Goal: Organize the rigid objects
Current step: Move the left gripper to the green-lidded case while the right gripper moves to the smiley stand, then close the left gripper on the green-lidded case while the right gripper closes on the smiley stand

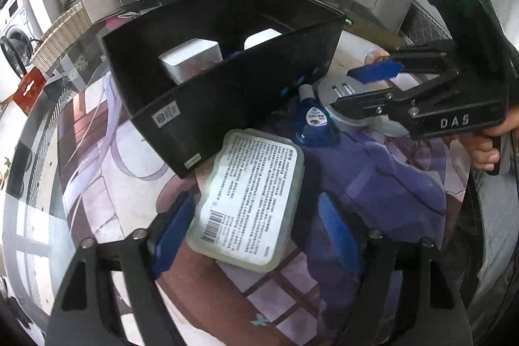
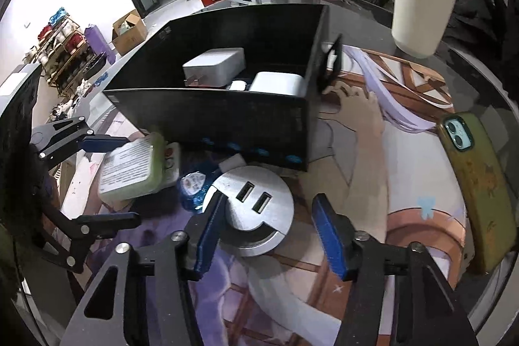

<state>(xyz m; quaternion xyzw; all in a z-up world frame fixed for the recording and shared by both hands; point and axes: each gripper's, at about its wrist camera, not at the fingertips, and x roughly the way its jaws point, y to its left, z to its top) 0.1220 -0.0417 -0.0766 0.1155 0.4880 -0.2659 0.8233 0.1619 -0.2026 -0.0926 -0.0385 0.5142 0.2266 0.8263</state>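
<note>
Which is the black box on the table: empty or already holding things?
Already holding things. The black box has two white chargers inside, seen over its front wall in the right wrist view.

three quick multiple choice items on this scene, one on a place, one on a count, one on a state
1. Where does the round silver hub lie?
A. inside the black box
B. on the mat in front of the black box
C. under the cream cup

2. How many USB slots show on the hub's top?
A. one
B. two
C. four

3. How is the right tool?
A. open around the hub
C. shut on the phone
B. shut on nothing

Answers: 1 B, it sits outside the box's front wall. 2 B, two slots lie side by side. 3 A, its blue pads stand apart on either side of the hub.
</note>
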